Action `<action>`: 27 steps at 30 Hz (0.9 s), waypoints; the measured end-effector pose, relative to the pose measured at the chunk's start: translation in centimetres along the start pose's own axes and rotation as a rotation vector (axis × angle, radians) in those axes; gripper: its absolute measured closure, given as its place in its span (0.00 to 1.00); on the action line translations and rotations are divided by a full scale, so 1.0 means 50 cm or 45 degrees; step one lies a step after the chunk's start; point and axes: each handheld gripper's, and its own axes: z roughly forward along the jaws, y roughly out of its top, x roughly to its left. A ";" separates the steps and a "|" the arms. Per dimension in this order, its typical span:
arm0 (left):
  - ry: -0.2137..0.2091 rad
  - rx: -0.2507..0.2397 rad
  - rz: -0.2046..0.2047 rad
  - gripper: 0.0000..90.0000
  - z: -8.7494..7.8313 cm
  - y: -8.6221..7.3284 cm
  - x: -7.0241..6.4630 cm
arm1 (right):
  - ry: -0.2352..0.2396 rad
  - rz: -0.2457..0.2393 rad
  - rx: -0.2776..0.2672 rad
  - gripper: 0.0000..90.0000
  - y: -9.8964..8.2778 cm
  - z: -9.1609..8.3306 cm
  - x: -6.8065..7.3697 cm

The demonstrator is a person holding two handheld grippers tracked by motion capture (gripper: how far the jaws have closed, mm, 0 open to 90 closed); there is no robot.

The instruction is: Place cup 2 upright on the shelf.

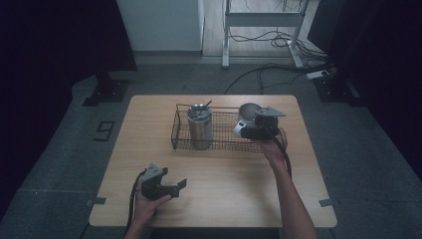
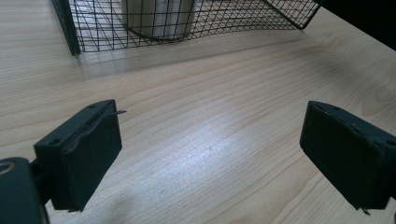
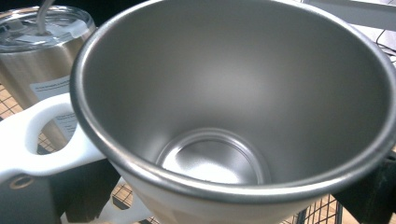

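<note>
The right hand-held gripper (image 1: 249, 130) clamps a white-handled steel mug (image 1: 247, 115) over the wire basket's (image 1: 181, 142) right end, the lidded tumbler (image 1: 199, 127) well beside. The left hand-held gripper (image 1: 175, 187) gapes wide over bare counter (image 1: 224, 184).

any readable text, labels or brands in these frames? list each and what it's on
No text can be read.
Label on the steel tumbler: lines of small print, too blurred to read.
Lidded top of that tumbler: a pale sticker, no legible print.
White-handled mug held at the wire basket: no marking visible.
Dark shape on the floor left of the table: unclear, possibly a mark, not legible.
</note>
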 end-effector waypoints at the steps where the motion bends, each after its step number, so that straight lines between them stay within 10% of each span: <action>1: -0.001 0.002 0.000 0.06 0.001 0.000 0.000 | 0.001 0.001 0.000 0.09 0.000 0.003 -0.001; 27: -0.003 0.021 0.011 0.06 0.007 -0.004 -0.004 | -0.038 0.044 0.054 0.09 -0.005 0.061 -0.017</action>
